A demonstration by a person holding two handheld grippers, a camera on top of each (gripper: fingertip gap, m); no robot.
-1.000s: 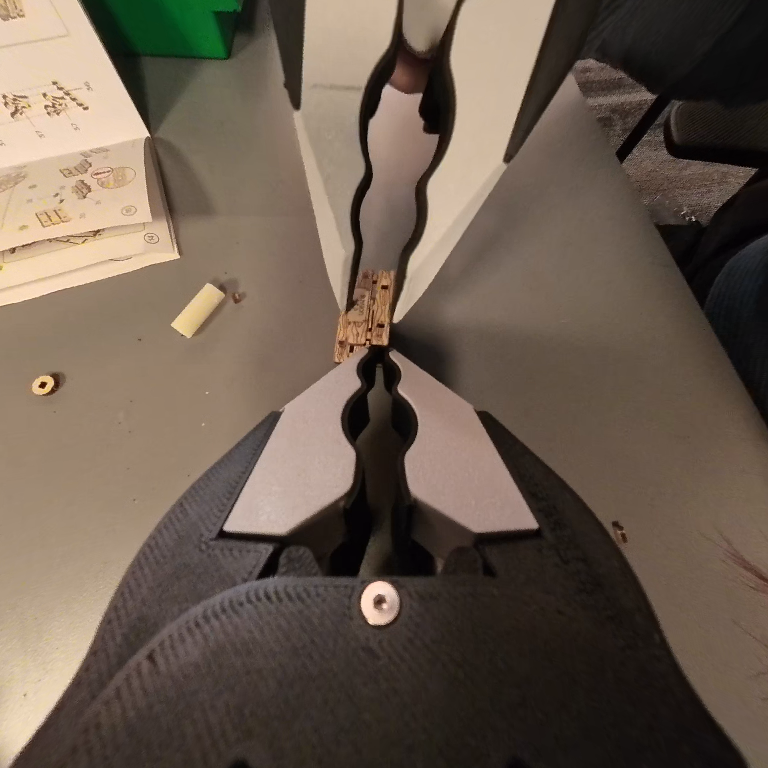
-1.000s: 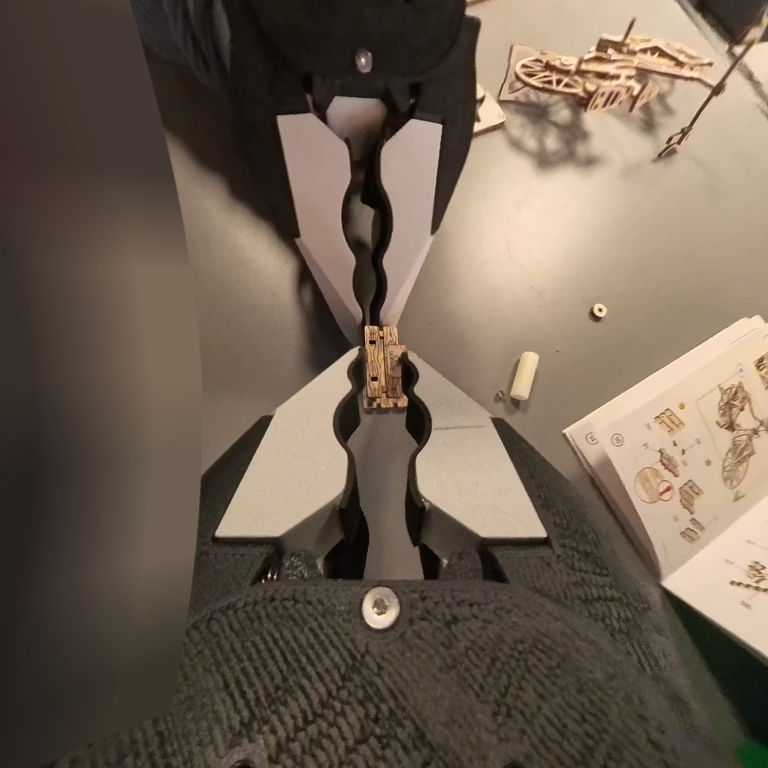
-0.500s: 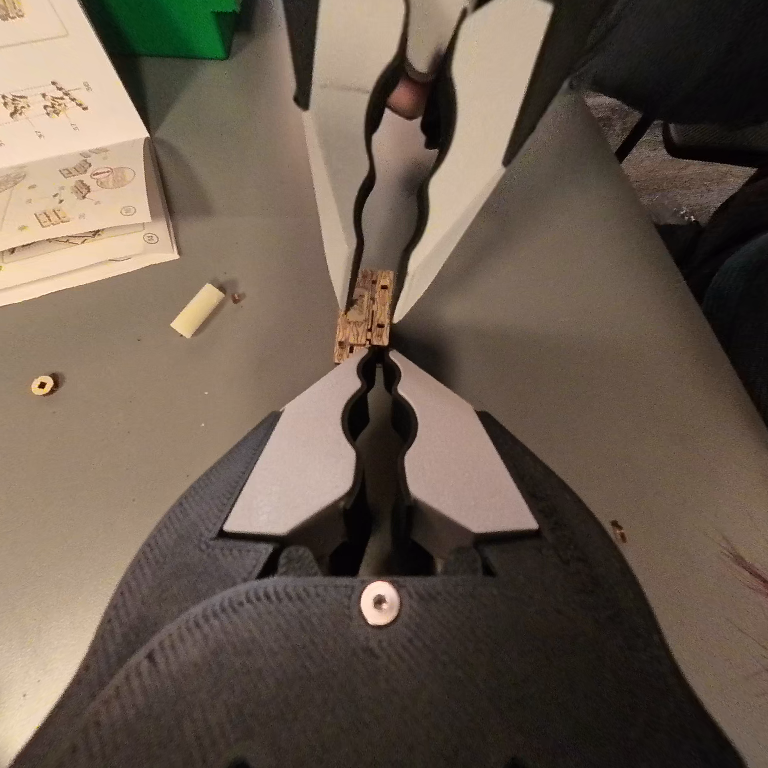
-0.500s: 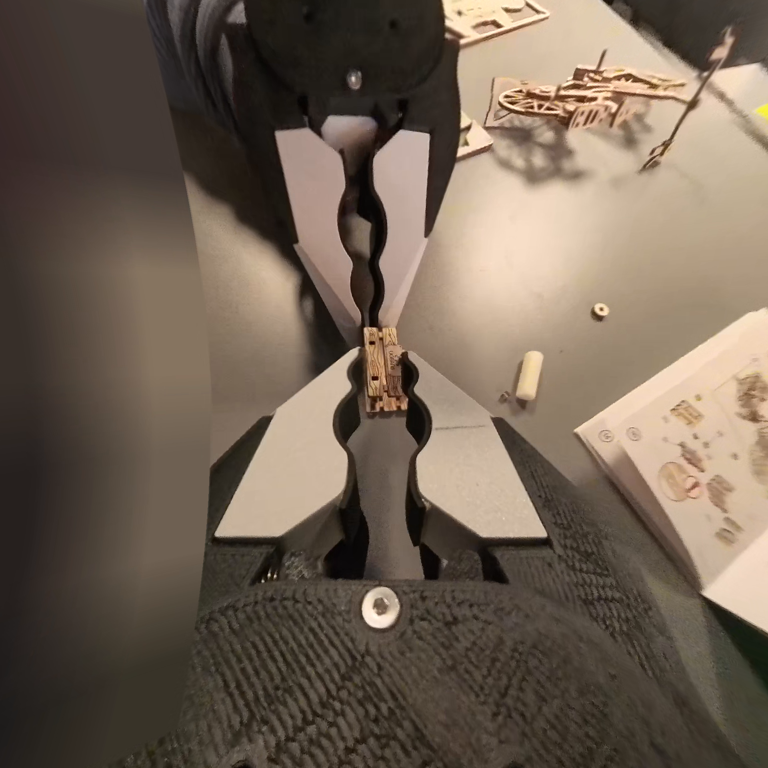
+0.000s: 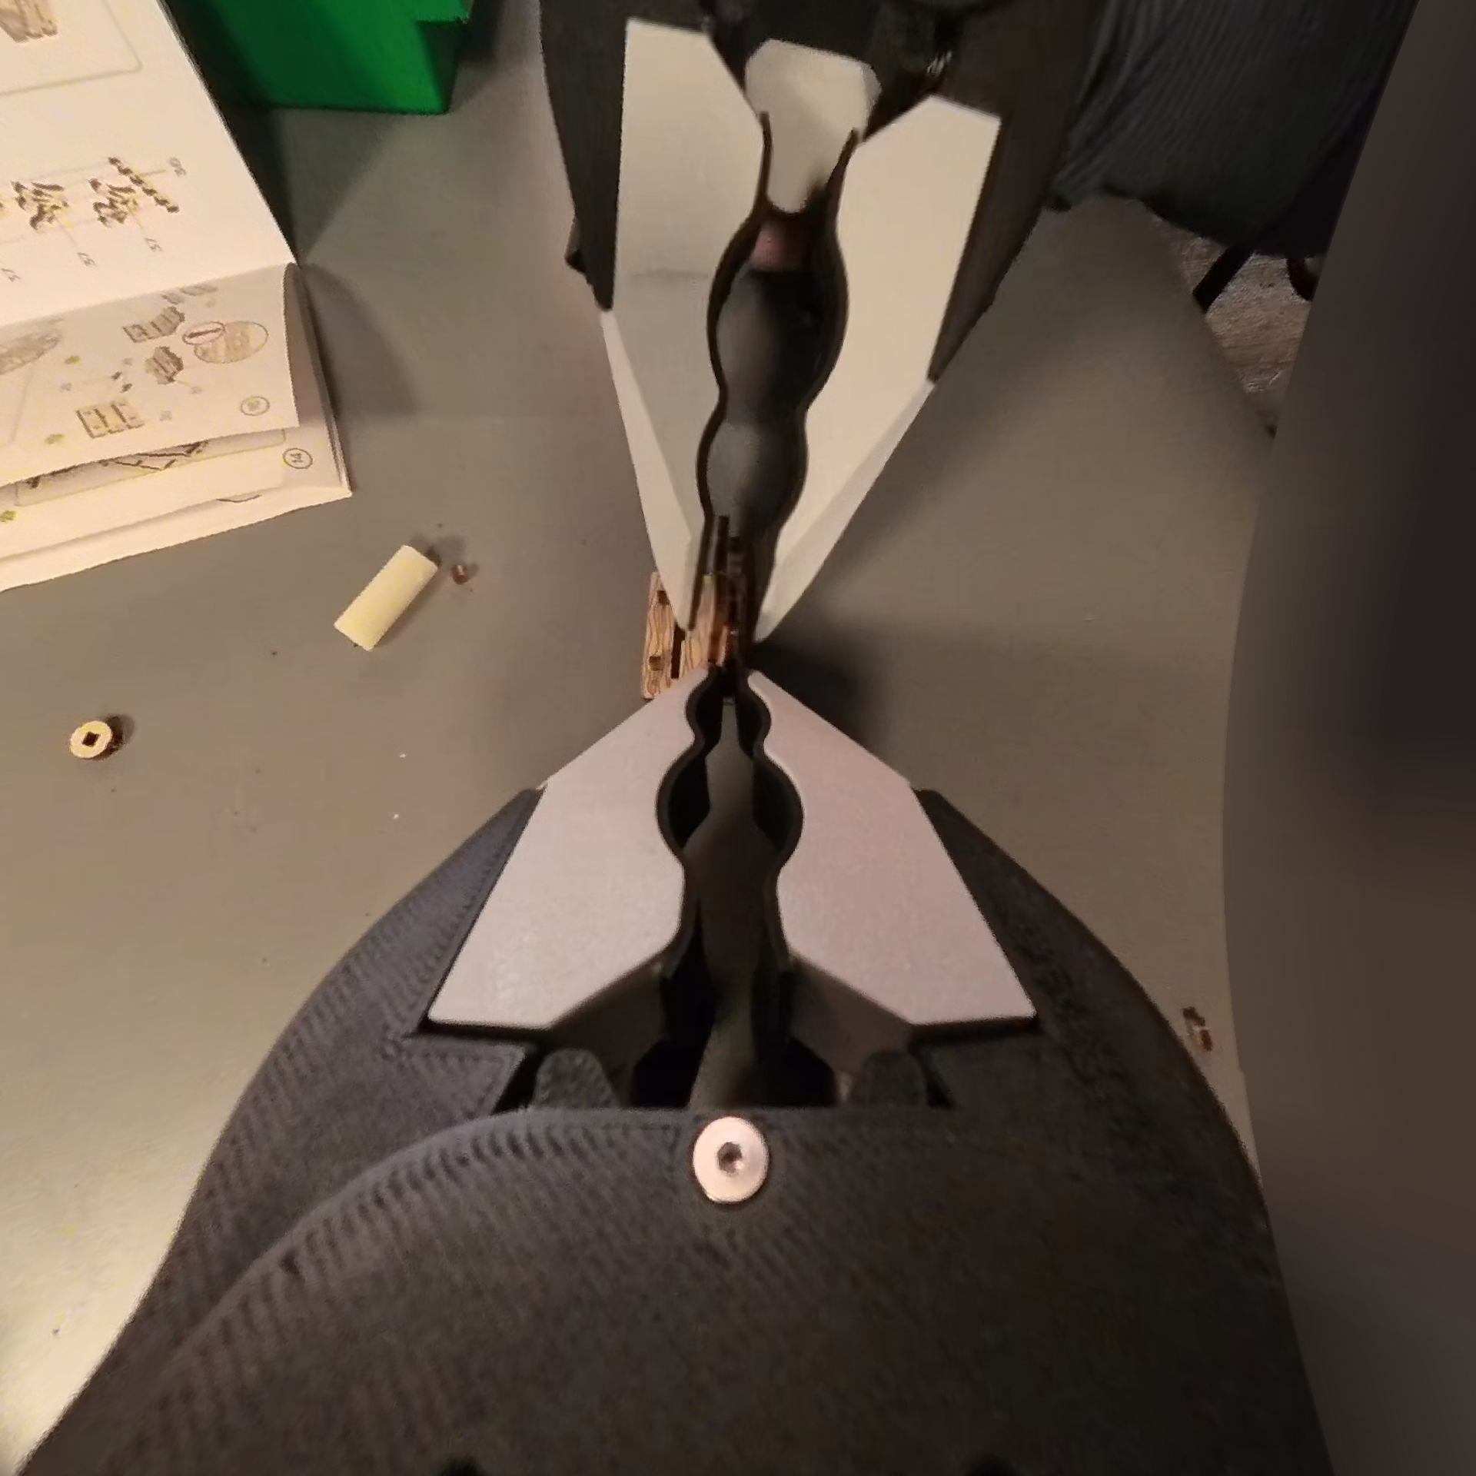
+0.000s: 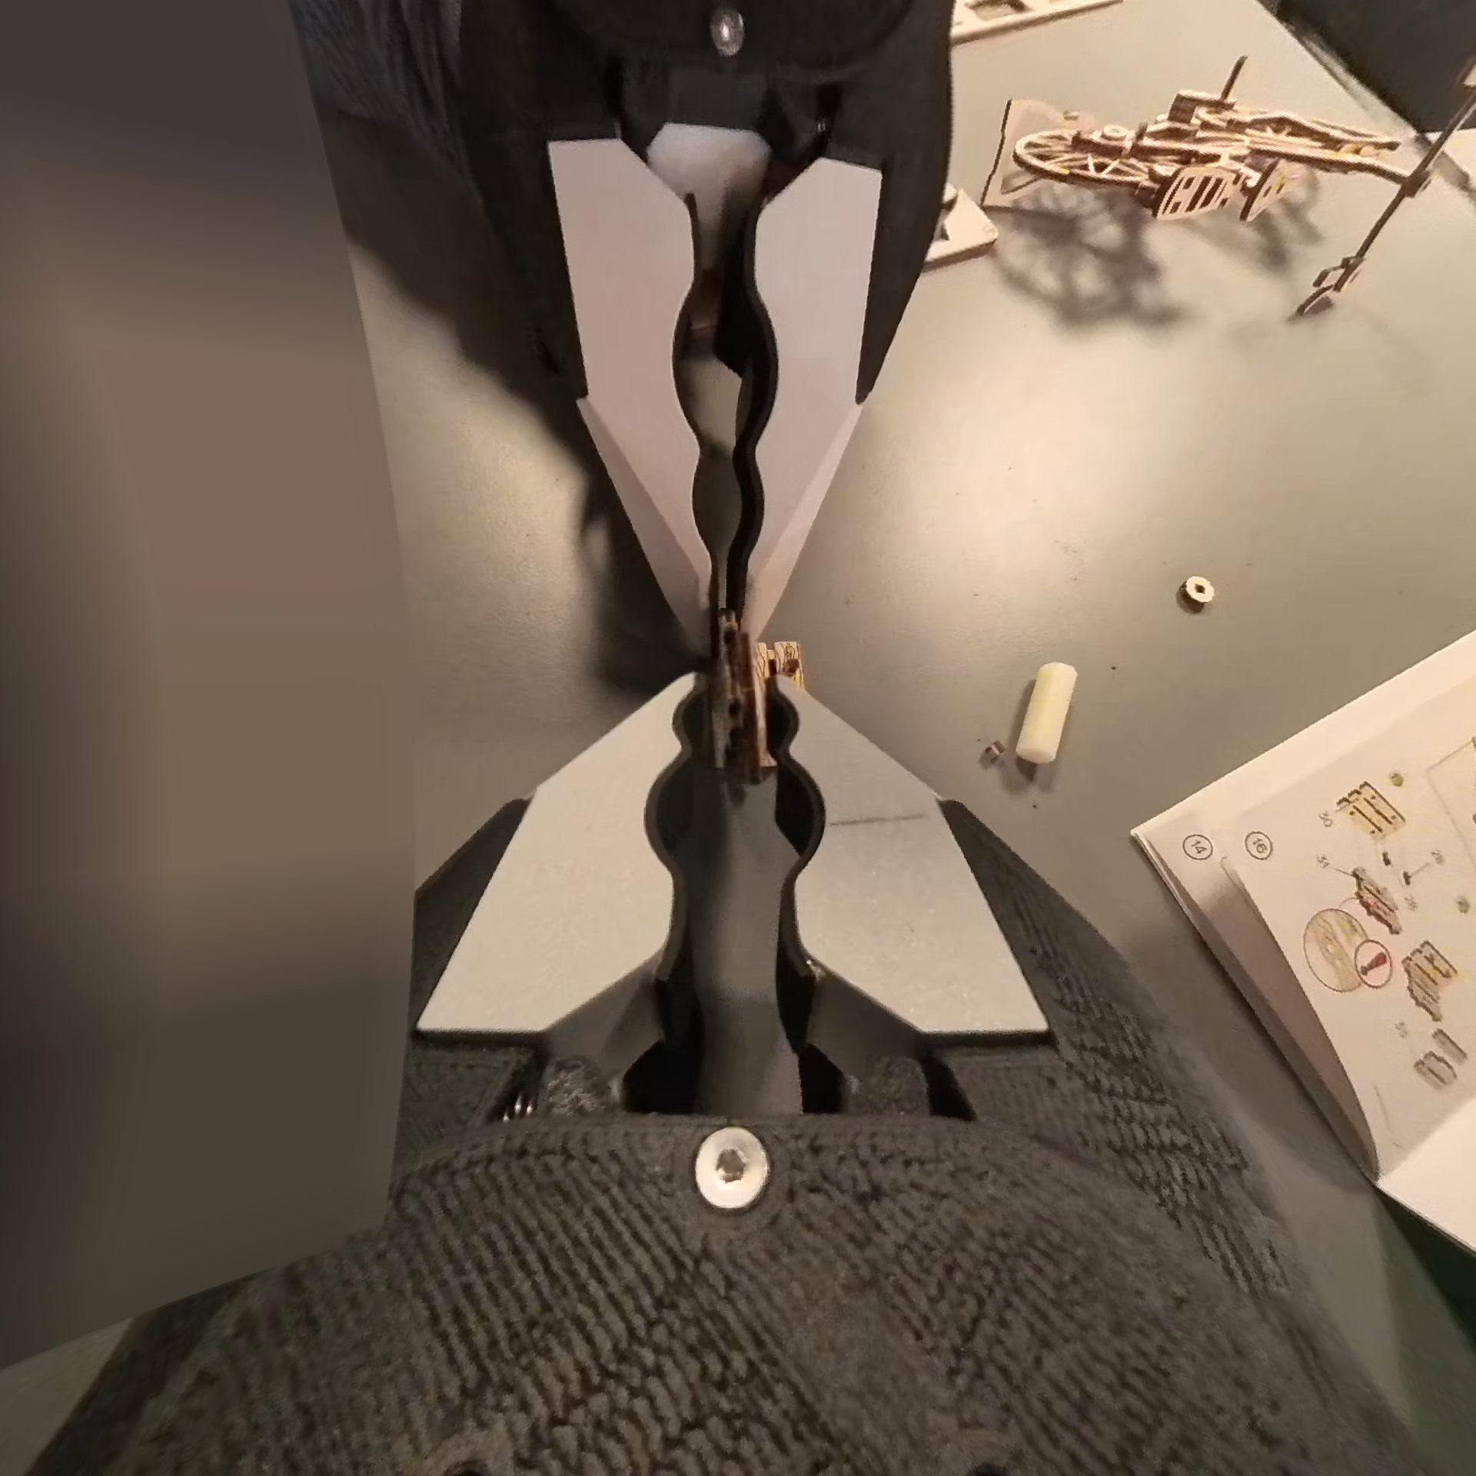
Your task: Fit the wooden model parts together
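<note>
A small laser-cut wooden part (image 5: 664,648) hangs above the grey table (image 5: 240,839), seen edge-on between two grippers that meet tip to tip. My left gripper (image 5: 731,680) is shut on its near edge. My right gripper (image 6: 739,703) is shut on the same wooden part (image 6: 743,711), a stack of thin plates with a tab sticking out to the right. In the left wrist view the right gripper (image 5: 719,619) comes in from the top. In the right wrist view the left gripper (image 6: 731,611) does the same.
An open instruction booklet (image 5: 144,359) (image 6: 1318,918), a cream cylinder (image 5: 387,595) (image 6: 1046,711) and a small wooden washer (image 5: 94,736) (image 6: 1196,593) lie on the table. A green box (image 5: 319,48) stands behind. A part-built wooden model (image 6: 1182,160) sits at the far right. The tips of both grippers are at nearly the same place.
Both grippers have rolled together, still tip to tip, so the wooden part that showed its flat face now shows its edge. The right gripper has drawn closer in the left wrist view.
</note>
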